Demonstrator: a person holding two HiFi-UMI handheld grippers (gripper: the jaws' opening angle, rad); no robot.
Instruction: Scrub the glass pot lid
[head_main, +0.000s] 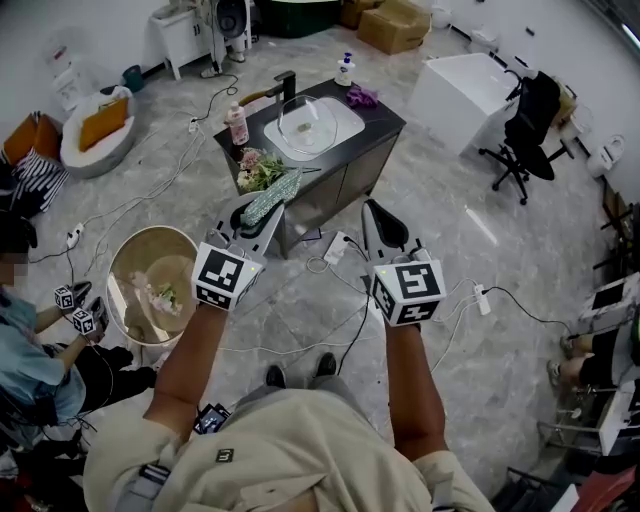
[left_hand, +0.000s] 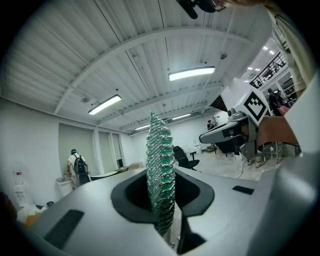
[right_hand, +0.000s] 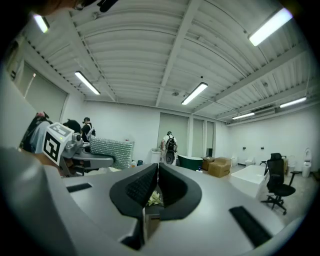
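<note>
The glass pot lid (head_main: 308, 122) lies in the white basin of a dark sink cabinet (head_main: 385, 125), well ahead of both grippers. My left gripper (head_main: 260, 222) is shut on a green and silver scrub sponge (head_main: 272, 197). In the left gripper view the sponge (left_hand: 160, 160) stands edge-on between the jaws of the left gripper (left_hand: 162, 200). My right gripper (head_main: 378, 214) is shut and holds nothing; its pads meet in the right gripper view (right_hand: 156, 180). That view also shows the sponge (right_hand: 111, 147) off to the left. Both grippers hang over the floor, short of the cabinet.
On the cabinet stand a black faucet (head_main: 283, 85), a pink bottle (head_main: 237, 125), a white pump bottle (head_main: 345, 70), a purple cloth (head_main: 362, 97) and flowers (head_main: 258, 170). Cables and a power strip (head_main: 335, 247) lie on the floor. A round tub (head_main: 150, 285) and a seated person (head_main: 40, 350) are at the left.
</note>
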